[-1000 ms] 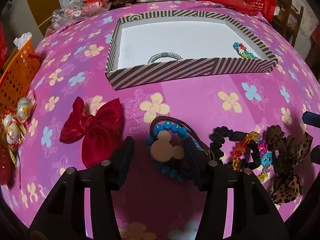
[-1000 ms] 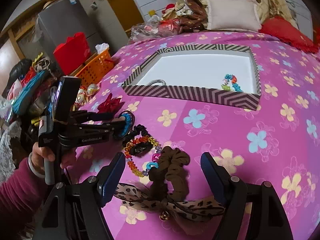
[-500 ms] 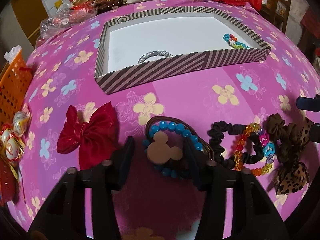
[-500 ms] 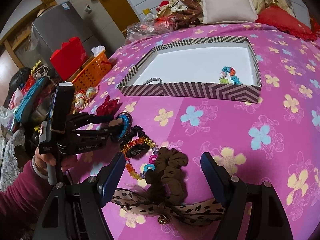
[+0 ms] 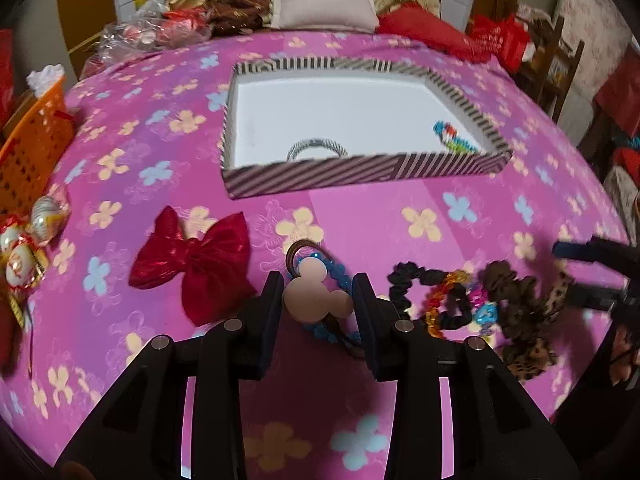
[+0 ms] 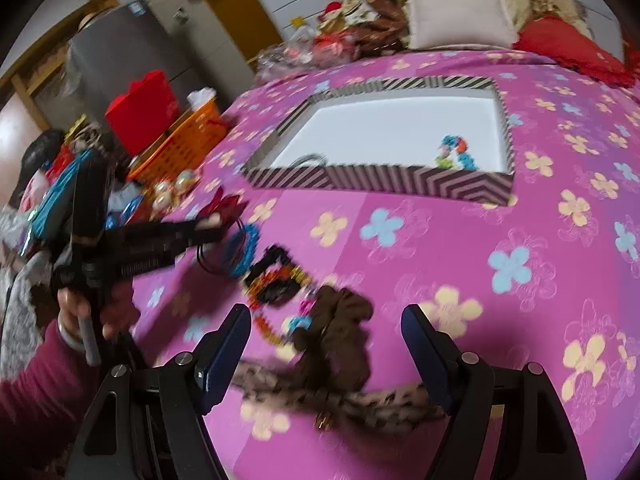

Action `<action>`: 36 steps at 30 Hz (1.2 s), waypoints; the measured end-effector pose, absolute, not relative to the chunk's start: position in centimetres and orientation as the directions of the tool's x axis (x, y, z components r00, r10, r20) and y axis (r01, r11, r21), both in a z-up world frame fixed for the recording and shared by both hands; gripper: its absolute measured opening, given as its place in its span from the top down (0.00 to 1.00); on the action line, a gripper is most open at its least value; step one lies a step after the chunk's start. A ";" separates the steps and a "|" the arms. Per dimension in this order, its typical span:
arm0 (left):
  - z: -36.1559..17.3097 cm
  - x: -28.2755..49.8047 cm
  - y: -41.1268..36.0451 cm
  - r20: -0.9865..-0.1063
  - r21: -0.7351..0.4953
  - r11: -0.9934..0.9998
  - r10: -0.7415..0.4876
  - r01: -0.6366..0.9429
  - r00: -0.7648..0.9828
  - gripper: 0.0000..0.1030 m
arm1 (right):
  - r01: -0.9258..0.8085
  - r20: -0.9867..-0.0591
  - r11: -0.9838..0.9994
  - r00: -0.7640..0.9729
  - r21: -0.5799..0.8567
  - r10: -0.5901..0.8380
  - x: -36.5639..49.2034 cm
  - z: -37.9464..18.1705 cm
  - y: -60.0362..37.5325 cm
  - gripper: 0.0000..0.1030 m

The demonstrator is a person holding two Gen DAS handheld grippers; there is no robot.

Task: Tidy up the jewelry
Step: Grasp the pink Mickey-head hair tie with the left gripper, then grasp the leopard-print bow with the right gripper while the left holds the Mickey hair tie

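My left gripper [image 5: 317,284] is shut on the pale mouse-head charm [image 5: 316,300] of a blue bead bracelet [image 5: 338,270]. The bracelet hangs from the pads just above the pink flowered bedspread, with a brown hair tie [image 5: 295,252] looped on it. In the right wrist view the same bracelet [image 6: 242,250] dangles below that gripper's fingers [image 6: 208,228]. My right gripper [image 6: 326,328] is open over a brown scrunchie [image 6: 340,332] and a leopard-print bow [image 6: 360,400]. Farther back, a striped box [image 5: 360,172] holds a grey bangle [image 5: 316,146] and a multicoloured bead bracelet [image 5: 456,140].
A red bow [image 5: 196,260] lies left of the left gripper. A black scrunchie [image 5: 416,280] and an orange-red bead bracelet [image 5: 440,304] lie to its right. An orange basket [image 5: 28,152] and wrapped eggs [image 5: 24,248] sit at the bed's left edge, pillows at the back.
The left jaws closed on the mouse-head charm and lifted the blue bracelet off the bedspread. The right gripper stayed open over the brown scrunchie.
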State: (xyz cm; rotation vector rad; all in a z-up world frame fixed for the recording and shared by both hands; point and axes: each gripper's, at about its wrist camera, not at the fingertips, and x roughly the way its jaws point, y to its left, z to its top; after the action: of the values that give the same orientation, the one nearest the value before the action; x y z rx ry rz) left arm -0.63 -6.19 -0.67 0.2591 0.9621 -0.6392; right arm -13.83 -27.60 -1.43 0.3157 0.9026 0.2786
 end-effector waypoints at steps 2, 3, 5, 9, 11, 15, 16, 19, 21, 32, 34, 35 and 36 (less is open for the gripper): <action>0.1 -1.1 -5.7 -0.816 -0.087 0.791 -0.405 0.605 0.413 0.67 | -0.135 -0.742 0.921 0.555 0.366 0.376 -14.5 -1.8 -26.9 0.27; 0.4 -1.3 -5.6 -0.812 -0.089 0.795 -0.406 0.600 0.418 0.67 | -0.152 -0.754 0.927 0.544 0.344 0.369 -14.8 -2.0 -26.4 0.26; 0.8 -1.6 -5.3 -0.806 -0.098 0.797 -0.415 0.595 0.423 0.67 | -0.174 -0.778 0.943 0.533 0.284 0.333 -15.4 -2.6 -25.5 0.22; 1.8 -2.3 -4.9 -0.793 -0.119 0.796 -0.437 0.594 0.426 0.67 | -0.142 -0.793 0.967 0.553 0.212 0.255 -15.4 -3.4 -24.8 0.21; 1.9 -2.4 -4.7 -0.793 -0.136 0.794 -0.445 0.592 0.415 0.67 | -0.147 -0.790 0.967 0.558 0.206 0.253 -15.1 -3.5 -24.3 0.21; 2.0 -2.3 -4.0 -0.795 -0.175 0.799 -0.459 0.575 0.396 0.67 | -0.174 -0.808 0.976 0.552 0.128 0.205 -14.6 -4.5 -22.6 0.21; 2.0 -2.3 -3.8 -0.794 -0.191 0.801 -0.466 0.567 0.390 0.67 | -0.174 -0.811 0.977 0.550 0.121 0.198 -14.6 -4.9 -22.3 0.21; 2.1 -2.4 -3.3 -0.794 -0.202 0.807 -0.467 0.554 0.391 0.67 | -0.139 -0.804 0.986 0.573 0.096 0.159 -15.0 -5.5 -22.4 0.29; 2.1 -2.7 -3.2 -0.795 -0.202 0.809 -0.465 0.553 0.390 0.67 | -0.125 -0.799 0.988 0.583 0.090 0.146 -15.3 -5.4 -22.7 0.49; 1.8 -3.3 -3.2 -0.802 -0.203 0.812 -0.458 0.548 0.383 0.67 | -0.090 -0.745 0.973 0.628 0.214 0.222 -16.8 -3.2 -25.0 0.71; 2.0 -3.5 -3.2 -0.802 -0.200 0.814 -0.456 0.546 0.386 0.67 | -0.087 -0.731 0.970 0.643 0.227 0.229 -17.0 -2.3 -25.3 0.71; 1.9 -3.5 -3.2 -0.802 -0.199 0.814 -0.455 0.546 0.386 0.67 | -0.087 -0.725 0.969 0.649 0.232 0.231 -16.9 -2.0 -25.4 0.71; 2.0 -3.6 -3.3 -0.802 -0.195 0.815 -0.453 0.546 0.389 0.67 | -0.087 -0.720 0.968 0.653 0.237 0.235 -16.9 -1.6 -25.5 0.71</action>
State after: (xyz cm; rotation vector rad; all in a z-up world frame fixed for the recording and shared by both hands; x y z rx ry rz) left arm -3.62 -3.29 2.04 0.1068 0.9840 -0.6366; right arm -16.90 -25.45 -1.60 0.1879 0.8403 0.1842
